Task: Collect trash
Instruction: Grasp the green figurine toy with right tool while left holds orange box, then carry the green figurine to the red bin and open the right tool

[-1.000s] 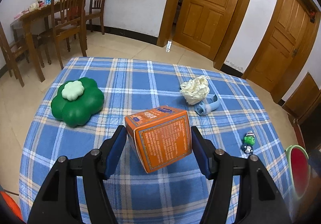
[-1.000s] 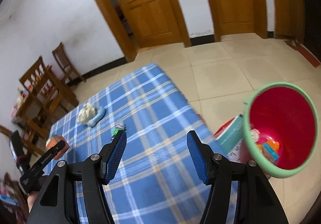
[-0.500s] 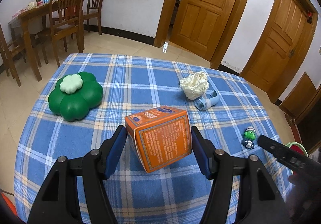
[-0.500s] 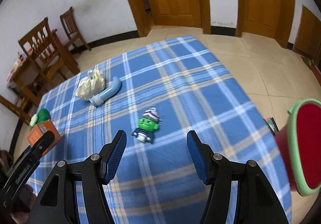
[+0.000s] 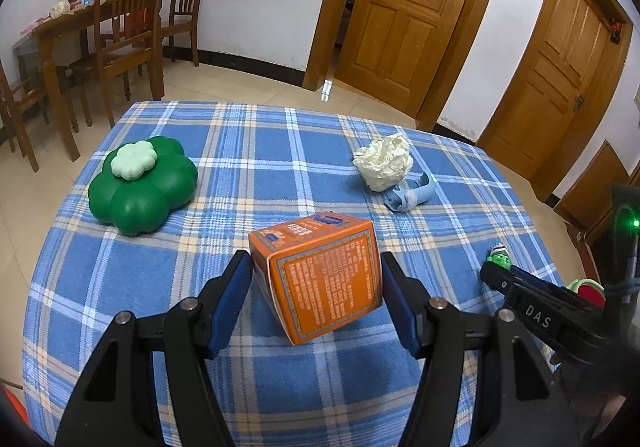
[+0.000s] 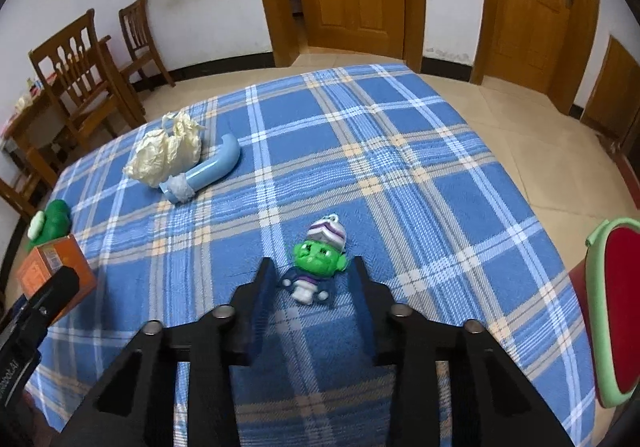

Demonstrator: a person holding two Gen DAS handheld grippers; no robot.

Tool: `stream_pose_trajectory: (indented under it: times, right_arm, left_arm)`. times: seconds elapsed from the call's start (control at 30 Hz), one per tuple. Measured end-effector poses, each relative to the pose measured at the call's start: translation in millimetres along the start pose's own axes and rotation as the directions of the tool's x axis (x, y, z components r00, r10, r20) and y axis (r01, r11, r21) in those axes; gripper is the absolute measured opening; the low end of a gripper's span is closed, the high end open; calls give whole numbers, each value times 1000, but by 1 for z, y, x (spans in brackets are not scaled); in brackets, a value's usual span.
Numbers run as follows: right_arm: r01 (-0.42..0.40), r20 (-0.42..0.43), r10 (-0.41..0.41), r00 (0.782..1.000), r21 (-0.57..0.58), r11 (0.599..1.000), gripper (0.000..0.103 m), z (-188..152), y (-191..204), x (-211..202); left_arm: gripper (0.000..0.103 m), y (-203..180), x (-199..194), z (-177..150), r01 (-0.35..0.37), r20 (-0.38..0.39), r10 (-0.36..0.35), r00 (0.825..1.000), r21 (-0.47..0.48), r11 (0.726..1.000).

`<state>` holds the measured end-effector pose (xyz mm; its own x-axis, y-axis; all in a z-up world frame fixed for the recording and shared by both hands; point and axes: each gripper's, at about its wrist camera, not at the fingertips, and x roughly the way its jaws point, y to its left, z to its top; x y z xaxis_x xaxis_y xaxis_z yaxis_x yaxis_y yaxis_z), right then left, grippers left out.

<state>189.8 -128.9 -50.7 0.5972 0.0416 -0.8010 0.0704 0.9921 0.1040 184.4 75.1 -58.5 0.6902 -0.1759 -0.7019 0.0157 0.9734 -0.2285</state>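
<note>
The left gripper (image 5: 316,283) is clasping the orange box (image 5: 320,277); the right gripper (image 6: 312,285) is closing around the green figurine (image 6: 316,265) at lower centre, not yet pinching; the crumpled paper (image 6: 164,153), upper left, is still waiting.

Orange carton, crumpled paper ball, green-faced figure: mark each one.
Orange carton (image 5: 325,279), left wrist view, printed front face.
Crumpled paper ball (image 5: 383,163), left wrist view, middle of the wad.
Green-faced figure (image 6: 318,257), right wrist view, its face.

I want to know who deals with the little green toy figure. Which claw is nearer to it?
Right. The right claw has the toy figure between its closing fingers, while the left claw sits off to the side around the orange box.
</note>
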Motion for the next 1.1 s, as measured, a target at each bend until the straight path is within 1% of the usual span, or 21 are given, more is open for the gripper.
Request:
stream_pose_trajectory:
  times: [0.17, 0.2, 0.23, 0.47, 0.57, 0.7, 0.8, 0.97, 1.1]
  right_arm:
    - [-36, -10, 36, 999, 11, 999, 34, -3, -6, -4]
    - [-40, -9, 40, 999, 14, 999, 27, -4, -8, -5]
    - [-45, -1, 45, 999, 14, 999, 26, -5, -10, -10]
    - [-67, 18, 67, 998, 24, 997, 25, -15, -28, -35]
    - [-68, 41, 67, 997, 40, 997, 25, -20, -39, -50]
    - [-43, 84, 37, 996, 82, 996, 25, -27, -64, -75]
    - [-12, 118, -4, 993, 135, 991, 25, -32, -90, -93]
    - [65, 158, -103, 982, 231, 971, 25, -45, -138, -125]
    - [127, 161, -182, 970, 303, 944, 25, -56, -172, -139]
  left_arm:
    - [65, 0, 1, 0, 6, -2, -6, 1000, -2, 1000]
    - [65, 0, 2, 0, 6, -3, -6, 1000, -3, 1000]
    - [65, 0, 2, 0, 7, -4, -7, 1000, -4, 1000]
    - [65, 0, 1, -1, 15, -3, -15, 1000, -5, 1000]
    - [65, -2, 1, -1, 18, -1, -18, 1000, -2, 1000]
    - [65, -4, 1, -2, 19, -5, -19, 1000, 1, 1000]
    - [65, -6, 2, -3, 21, -7, -21, 1000, 6, 1000]
    - [65, -9, 4, -5, 19, -10, -19, 1000, 18, 1000]
    - [65, -15, 7, -7, 18, -17, -17, 1000, 34, 999]
